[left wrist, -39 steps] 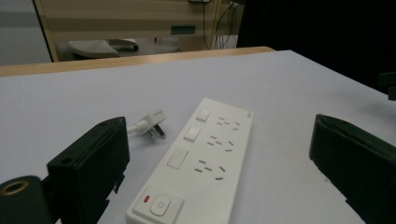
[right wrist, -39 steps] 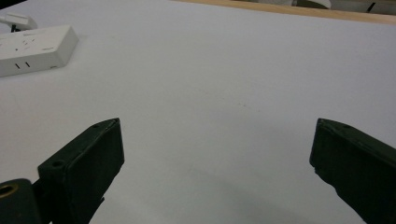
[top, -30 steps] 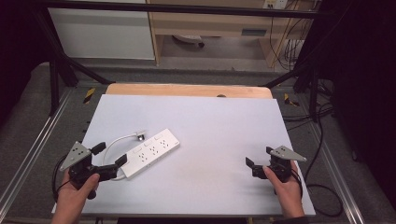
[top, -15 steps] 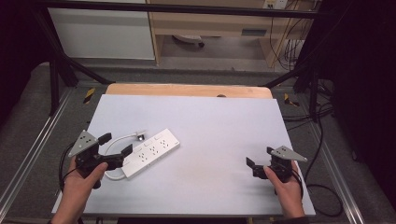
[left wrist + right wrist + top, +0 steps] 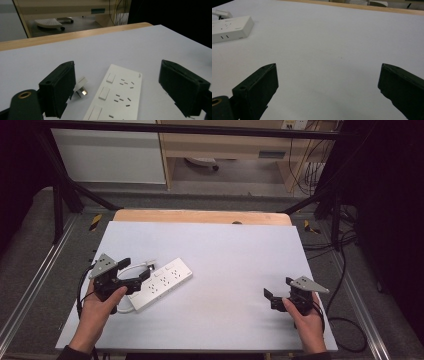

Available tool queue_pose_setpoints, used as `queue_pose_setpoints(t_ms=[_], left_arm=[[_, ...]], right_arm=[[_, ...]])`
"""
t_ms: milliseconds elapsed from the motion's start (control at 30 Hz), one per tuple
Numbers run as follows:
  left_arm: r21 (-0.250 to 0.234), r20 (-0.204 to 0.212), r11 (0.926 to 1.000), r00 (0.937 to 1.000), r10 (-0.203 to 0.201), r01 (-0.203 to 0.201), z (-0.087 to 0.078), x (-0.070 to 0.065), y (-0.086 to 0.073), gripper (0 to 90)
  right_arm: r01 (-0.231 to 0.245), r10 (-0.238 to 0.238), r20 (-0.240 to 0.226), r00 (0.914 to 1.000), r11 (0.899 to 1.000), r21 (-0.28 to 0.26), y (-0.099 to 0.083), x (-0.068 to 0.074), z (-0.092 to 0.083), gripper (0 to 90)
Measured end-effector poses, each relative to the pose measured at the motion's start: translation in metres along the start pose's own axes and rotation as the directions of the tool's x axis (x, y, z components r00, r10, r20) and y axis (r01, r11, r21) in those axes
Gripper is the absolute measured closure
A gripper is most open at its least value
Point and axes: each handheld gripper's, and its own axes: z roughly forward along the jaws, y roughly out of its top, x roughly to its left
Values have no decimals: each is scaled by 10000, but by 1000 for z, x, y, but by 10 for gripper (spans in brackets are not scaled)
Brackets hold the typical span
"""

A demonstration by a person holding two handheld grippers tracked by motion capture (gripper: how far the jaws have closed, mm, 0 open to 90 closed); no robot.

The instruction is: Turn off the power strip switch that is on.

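A white power strip [image 5: 161,282] lies slanted on the white tabletop [image 5: 230,250], left of centre. Its white cable [image 5: 125,270] loops back beside it and ends in a plug [image 5: 149,266]. My left gripper [image 5: 137,281] is open at the strip's near left end. In the left gripper view the strip [image 5: 117,97] runs up between the open jaws of that gripper [image 5: 117,67], and the plug [image 5: 81,88] lies by the left jaw. My right gripper [image 5: 272,297] rests open at the right, holding nothing. Its own view shows the right gripper [image 5: 328,68] over bare table, the strip [image 5: 229,28] far off.
A wooden strip [image 5: 200,216] borders the table's far edge. Metal rails [image 5: 30,290] run along both sides. A cabinet and shelving [image 5: 225,145] stand behind, with cables [image 5: 345,330] on the floor at the right.
My left gripper has moved forward and to the right, up to the power strip's near end. The strip and my right gripper have stayed put.
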Motion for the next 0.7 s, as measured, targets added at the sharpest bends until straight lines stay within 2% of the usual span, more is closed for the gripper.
queue_pose_setpoints(t_ms=[367, 533, 567, 700], left_arm=[[266, -63, 9996, 10000, -73, 74, 11, 2, -11, 260], [339, -18, 9994, 10000, 18, -18, 13, 1, -13, 370], [363, 12, 9993, 10000, 13, -13, 14, 1, -14, 370], [540, 65, 9985, 10000, 25, -28, 16, 2, -17, 492]], right_arm=[[-4, 4, 1, 10000, 10000, 19, 0, 0, 0, 34], [12, -12, -3, 10000, 10000, 19, 1, 0, 0, 34], [12, -12, -3, 10000, 10000, 19, 1, 0, 0, 34], [60, -60, -1, 10000, 10000, 34, 1, 0, 0, 34]])
